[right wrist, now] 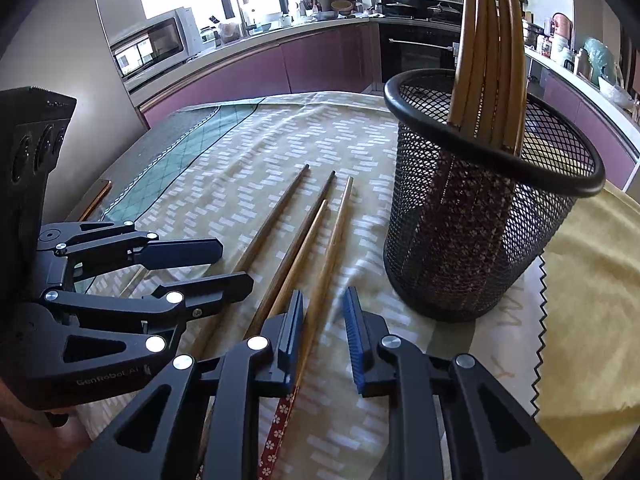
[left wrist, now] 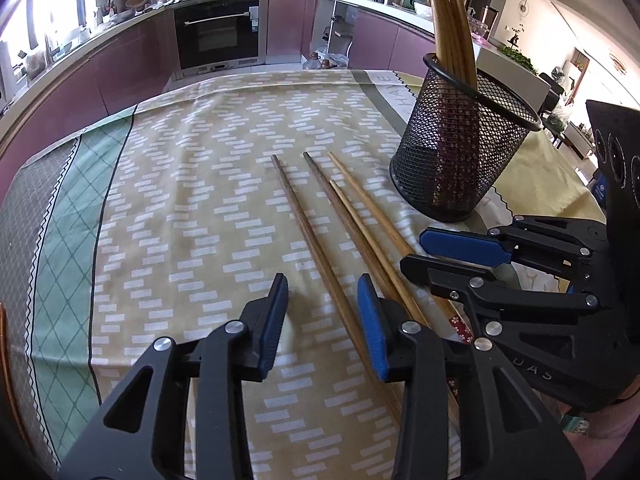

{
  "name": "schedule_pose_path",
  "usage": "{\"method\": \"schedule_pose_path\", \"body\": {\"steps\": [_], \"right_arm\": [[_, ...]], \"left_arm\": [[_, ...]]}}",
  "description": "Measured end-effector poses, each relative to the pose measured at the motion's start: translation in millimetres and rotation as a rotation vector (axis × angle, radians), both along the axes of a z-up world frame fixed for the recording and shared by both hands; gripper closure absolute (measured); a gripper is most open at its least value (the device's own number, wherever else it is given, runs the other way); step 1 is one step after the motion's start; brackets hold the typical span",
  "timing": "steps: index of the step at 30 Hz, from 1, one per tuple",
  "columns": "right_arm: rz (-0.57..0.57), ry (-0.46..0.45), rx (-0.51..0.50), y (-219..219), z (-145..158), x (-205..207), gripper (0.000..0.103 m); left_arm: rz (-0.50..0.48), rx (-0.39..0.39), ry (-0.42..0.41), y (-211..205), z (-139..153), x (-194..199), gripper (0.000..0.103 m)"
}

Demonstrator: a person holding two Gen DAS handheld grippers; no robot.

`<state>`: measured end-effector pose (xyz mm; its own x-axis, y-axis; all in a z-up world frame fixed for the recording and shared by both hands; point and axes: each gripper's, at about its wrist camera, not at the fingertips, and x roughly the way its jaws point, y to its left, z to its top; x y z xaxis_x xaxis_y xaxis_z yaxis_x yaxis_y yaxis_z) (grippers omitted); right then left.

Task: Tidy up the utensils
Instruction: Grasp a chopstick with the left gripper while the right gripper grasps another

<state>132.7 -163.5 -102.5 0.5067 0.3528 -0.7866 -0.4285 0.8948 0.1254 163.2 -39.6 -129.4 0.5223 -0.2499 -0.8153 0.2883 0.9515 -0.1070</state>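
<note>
Four loose chopsticks (left wrist: 320, 216) lie side by side on the patterned cloth (left wrist: 180, 200) covering the tabletop, tips toward the far edge, handle ends toward the near edge. Two are dark brown, two lighter bamboo. The mesh holder (left wrist: 460, 152) stands upright to their right, nearer the right edge, already carrying a bundle of bamboo chopsticks (left wrist: 448, 20) leaning out of its rim.

Left gripper (left wrist: 322, 320): fingers spread, nothing between the pads, low over the handle end of the leftmost dark chopstick (left wrist: 304, 232), which runs through the gap.

Right gripper (right wrist: 324, 336): fingers also apart and empty, low over the rightmost light chopstick (right wrist: 332, 240); that stick passes just beside the left pad. Contact not clear from either view.

Judged step: pick-up stage, part of the set is housed, four remain on the cloth.

Next move, as I read it: close on one stick near its thick end, lift, tip it upright, then lower it into the holder. The sticks lie close together, so a pinch may catch a neighbour or roll it away.
</note>
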Motion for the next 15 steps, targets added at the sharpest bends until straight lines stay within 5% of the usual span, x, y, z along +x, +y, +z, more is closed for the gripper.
{"method": "schedule_pose_path", "body": {"steps": [7,15], "right_arm": [[-0.024,0.002,0.025,-3,-1,5,0.093],[-0.050,0.018,0.091,-15,-2,4,0.097]], "left_arm": [[0.013,-0.006,0.009,-4,-1,9,0.088],[0.036,-0.023,0.011,-5,-2,9,0.091]]}}
